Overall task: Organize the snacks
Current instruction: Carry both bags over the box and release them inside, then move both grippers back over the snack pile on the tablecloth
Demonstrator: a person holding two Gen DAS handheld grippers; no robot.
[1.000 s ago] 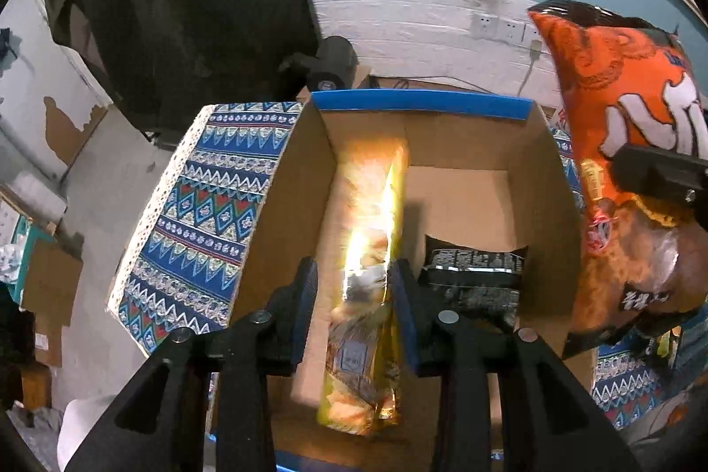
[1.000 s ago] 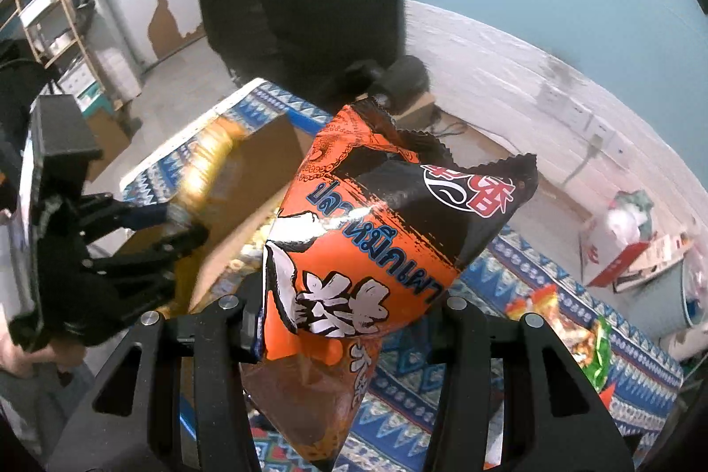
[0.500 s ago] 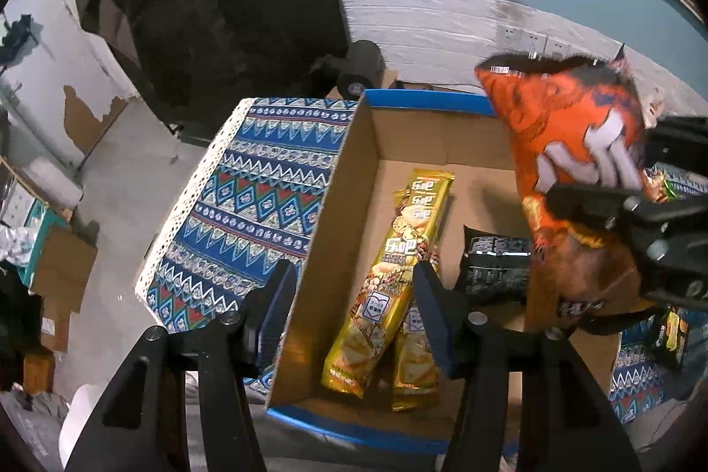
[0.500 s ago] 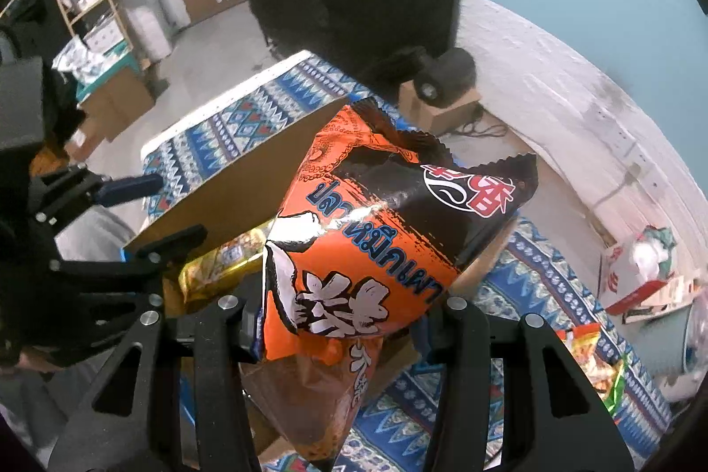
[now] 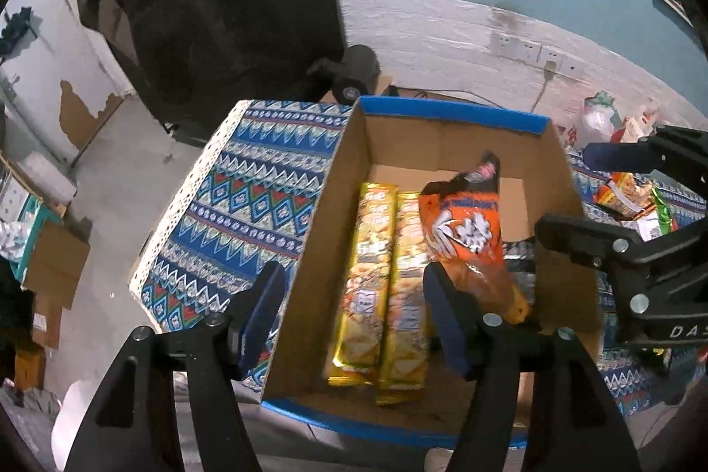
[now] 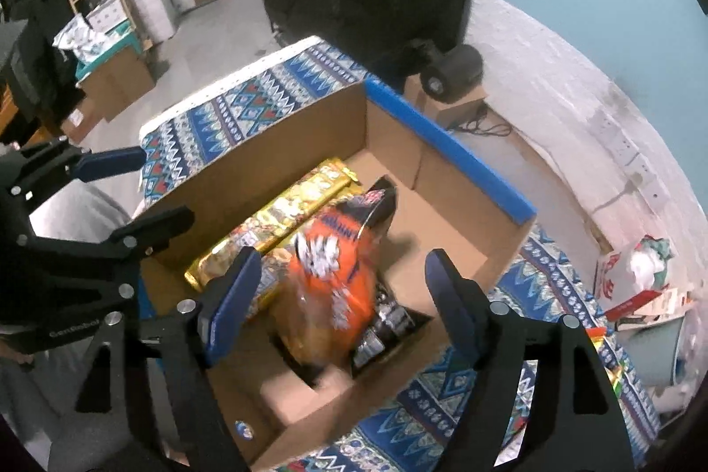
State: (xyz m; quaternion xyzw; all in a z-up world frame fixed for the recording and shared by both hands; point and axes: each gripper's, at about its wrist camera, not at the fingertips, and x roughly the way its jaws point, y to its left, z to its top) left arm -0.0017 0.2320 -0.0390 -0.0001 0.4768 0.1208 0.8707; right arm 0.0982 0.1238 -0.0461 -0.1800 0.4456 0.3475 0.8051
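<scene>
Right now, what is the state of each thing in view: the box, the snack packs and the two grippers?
cardboard box: open at the top, on the patterned cloth.
two gold packs: lying flat, side by side in the box.
orange bag: in the box, free of both grippers.
dark pack: in the box, partly under the orange bag.
left gripper: jaws opening, nothing between them.
right gripper: jaws opening, above the orange bag.

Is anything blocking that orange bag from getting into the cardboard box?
Nothing visible: the orange bag is already inside the cardboard box, beside the gold packs, below the right gripper, whose jaws are opening clear of it.
</scene>
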